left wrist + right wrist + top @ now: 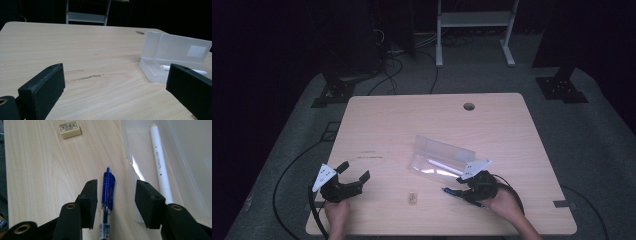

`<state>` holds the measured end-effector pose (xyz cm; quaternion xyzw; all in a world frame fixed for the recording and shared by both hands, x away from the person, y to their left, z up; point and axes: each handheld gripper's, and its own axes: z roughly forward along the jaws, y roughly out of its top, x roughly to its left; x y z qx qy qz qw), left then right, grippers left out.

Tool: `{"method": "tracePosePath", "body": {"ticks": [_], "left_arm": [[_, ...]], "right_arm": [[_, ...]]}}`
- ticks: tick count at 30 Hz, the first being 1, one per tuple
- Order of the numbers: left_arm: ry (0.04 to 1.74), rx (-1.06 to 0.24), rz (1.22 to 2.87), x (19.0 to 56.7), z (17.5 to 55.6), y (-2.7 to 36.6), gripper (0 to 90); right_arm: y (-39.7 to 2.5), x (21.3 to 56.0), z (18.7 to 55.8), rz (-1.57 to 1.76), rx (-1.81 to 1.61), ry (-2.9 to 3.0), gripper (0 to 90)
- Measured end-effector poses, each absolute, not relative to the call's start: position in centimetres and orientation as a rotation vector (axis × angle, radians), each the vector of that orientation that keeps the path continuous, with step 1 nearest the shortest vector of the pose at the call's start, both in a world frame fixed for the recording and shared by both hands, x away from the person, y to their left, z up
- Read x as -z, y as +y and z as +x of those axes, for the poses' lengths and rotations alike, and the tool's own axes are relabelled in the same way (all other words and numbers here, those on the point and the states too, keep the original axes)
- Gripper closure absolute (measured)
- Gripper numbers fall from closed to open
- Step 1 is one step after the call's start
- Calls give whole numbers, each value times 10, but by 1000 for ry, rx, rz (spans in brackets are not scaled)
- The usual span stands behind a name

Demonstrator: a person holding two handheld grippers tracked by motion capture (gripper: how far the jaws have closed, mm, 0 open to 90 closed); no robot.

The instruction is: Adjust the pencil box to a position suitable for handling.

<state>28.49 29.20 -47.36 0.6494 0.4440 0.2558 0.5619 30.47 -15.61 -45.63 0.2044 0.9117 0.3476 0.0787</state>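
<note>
Blue pen [108, 192] lies flat on the wooden table [387, 120], between the spread jaws of the right gripper [116, 195], nearer its left jaw, unclamped. Clear plastic case [439, 159], lid open, lies just right, holding a white pen [160, 162]. Eraser [70, 130] lies far left. Left gripper [353, 176] stands apart, jaws wide.
</note>
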Motion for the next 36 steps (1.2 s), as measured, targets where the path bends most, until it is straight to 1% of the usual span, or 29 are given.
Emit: {"method": "tracePosePath", "body": {"ticks": [7,14,36], "left_arm": [[1045,-603,1529,474,285,292,11],[1043,-608,1527,473,284,292,11],[1038,-605,1528,473,284,292,11]], "right_arm": [[-165,463,298,629,-1044,2736,529],[-172,464,291,636,-1057,2730,545],[-175,478,283,654,-1039,2753,586]]}}
